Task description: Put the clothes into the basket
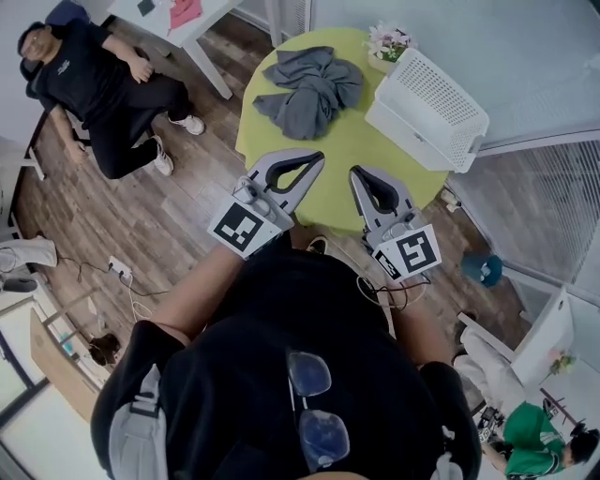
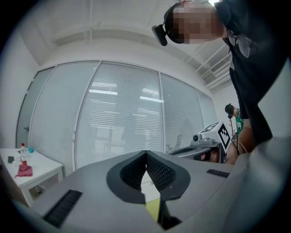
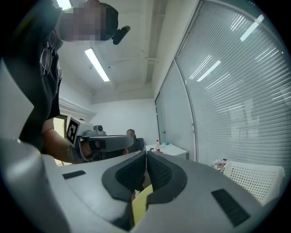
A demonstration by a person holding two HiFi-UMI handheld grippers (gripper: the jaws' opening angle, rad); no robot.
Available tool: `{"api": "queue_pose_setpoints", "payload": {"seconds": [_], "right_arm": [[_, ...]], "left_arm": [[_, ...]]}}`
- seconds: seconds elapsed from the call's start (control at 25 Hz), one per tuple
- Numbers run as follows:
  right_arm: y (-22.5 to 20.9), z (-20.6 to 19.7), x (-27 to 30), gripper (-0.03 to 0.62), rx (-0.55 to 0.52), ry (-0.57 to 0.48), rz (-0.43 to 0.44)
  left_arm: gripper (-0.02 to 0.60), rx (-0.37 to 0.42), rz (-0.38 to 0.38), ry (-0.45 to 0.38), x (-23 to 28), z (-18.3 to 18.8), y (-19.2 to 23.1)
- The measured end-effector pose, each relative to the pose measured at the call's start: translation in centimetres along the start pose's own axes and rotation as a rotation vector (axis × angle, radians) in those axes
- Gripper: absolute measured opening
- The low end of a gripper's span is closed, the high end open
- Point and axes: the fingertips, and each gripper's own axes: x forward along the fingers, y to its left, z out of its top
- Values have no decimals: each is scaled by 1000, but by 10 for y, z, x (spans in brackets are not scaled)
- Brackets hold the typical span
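Note:
A heap of grey clothes (image 1: 309, 89) lies on the far left part of the round yellow-green table (image 1: 352, 150). The white slatted basket (image 1: 427, 108) stands on the table's right side; its rim also shows low right in the right gripper view (image 3: 254, 175). My left gripper (image 1: 317, 159) is shut and empty, held over the table's near edge, short of the clothes. My right gripper (image 1: 358, 174) is beside it, also shut with nothing in it. In both gripper views the jaws meet tip to tip, left (image 2: 146, 154) and right (image 3: 146, 154), pointing level across the room.
A small pot of flowers (image 1: 387, 45) stands at the table's far edge beside the basket. A person in black (image 1: 103, 84) sits at the far left near a white table (image 1: 187, 23). Another person in green (image 1: 530, 436) is at the lower right. Glass walls with blinds (image 2: 122, 123) surround the room.

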Motion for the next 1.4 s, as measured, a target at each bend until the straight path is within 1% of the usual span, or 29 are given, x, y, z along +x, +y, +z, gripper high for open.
{"api": "queue_pose_setpoints", "payload": {"seconds": [0.12, 0.24, 0.48, 0.68, 0.84, 1.0, 1.16, 1.24, 1.4], "right_arm": [[-19, -6, 32, 26, 6, 25, -45], [-41, -17, 67, 26, 13, 63, -102], [-90, -45, 132, 26, 66, 130, -225], [-123, -75, 174, 28, 130, 188, -321], [-148, -105, 198, 36, 221, 230, -397], [-171, -137, 216, 96, 299, 268, -446], [-189, -174, 230, 149, 393, 301, -510], [-198, -196, 236, 192, 451, 326, -548], [-210, -242, 251, 315, 542, 430, -587]], "left_arm": [[9, -10, -45, 7, 13, -9, 34], [9, -25, -96, 37, 27, -25, 69], [9, -47, -173, 72, 59, -58, 135], [9, -44, -218, 92, 81, -91, 179], [9, -33, -235, 121, 92, -119, 206], [9, -10, -256, 180, 105, -149, 229], [9, -24, -240, 218, 116, -176, 253], [9, -17, -234, 235, 121, -190, 263], [9, -16, -222, 268, 130, -216, 280]]}}
